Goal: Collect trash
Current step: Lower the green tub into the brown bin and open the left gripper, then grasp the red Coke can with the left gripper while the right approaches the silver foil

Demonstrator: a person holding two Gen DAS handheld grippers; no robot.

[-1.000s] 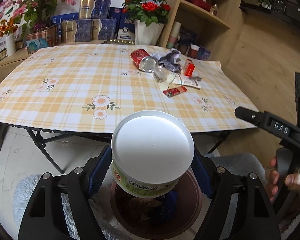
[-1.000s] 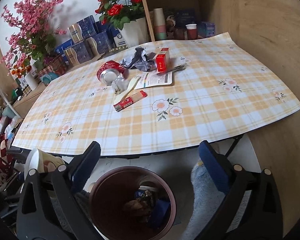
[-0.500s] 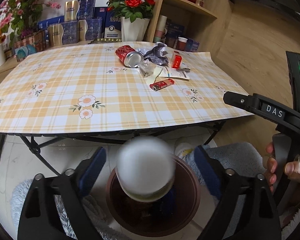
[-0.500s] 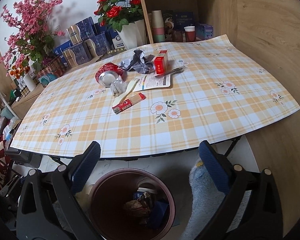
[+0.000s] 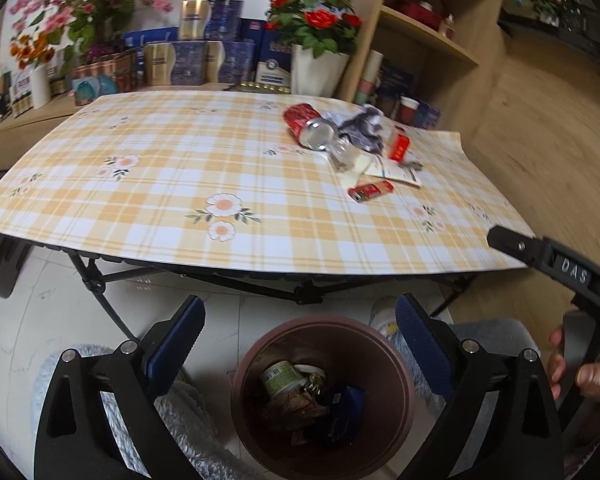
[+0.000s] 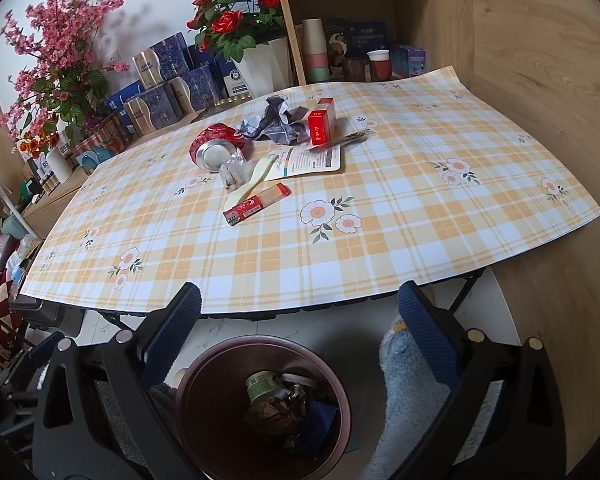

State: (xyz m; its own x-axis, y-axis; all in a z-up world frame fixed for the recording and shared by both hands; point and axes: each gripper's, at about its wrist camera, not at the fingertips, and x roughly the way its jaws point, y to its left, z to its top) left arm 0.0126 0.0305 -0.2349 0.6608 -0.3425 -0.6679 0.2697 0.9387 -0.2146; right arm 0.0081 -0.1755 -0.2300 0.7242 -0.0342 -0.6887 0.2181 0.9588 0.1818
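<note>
A brown trash bin [image 5: 396, 400] stands on the floor under the table's front edge. A green-labelled white tub [image 5: 282, 378] lies inside it on other trash. Above the bin my left gripper [image 5: 298, 308] has its jaws opening, with nothing between them. My right gripper [image 6: 299, 294] also hangs open and empty over the bin [image 6: 260, 340], where the tub [image 6: 260, 386] shows too. On the table lie a crushed red can [image 6: 216, 146], crumpled paper [image 6: 276, 122], a red box [image 6: 322, 122], a red wrapper [image 6: 256, 205], a leaflet [image 6: 312, 160] and a plastic spoon [image 6: 252, 184].
The folding table [image 5: 180, 208] carries a yellow plaid cloth with its front edge just beyond both grippers. Roses in a white pot [image 5: 318, 68], blue boxes [image 5: 188, 60] and a wooden shelf [image 5: 428, 40] stand behind. A fluffy rug [image 6: 412, 368] lies beside the bin. A hand [image 5: 592, 376] holds the right gripper.
The left gripper's jaws spread and let go of the white tub, which dropped into the bin. The left view swung slightly. The right gripper stayed still.
</note>
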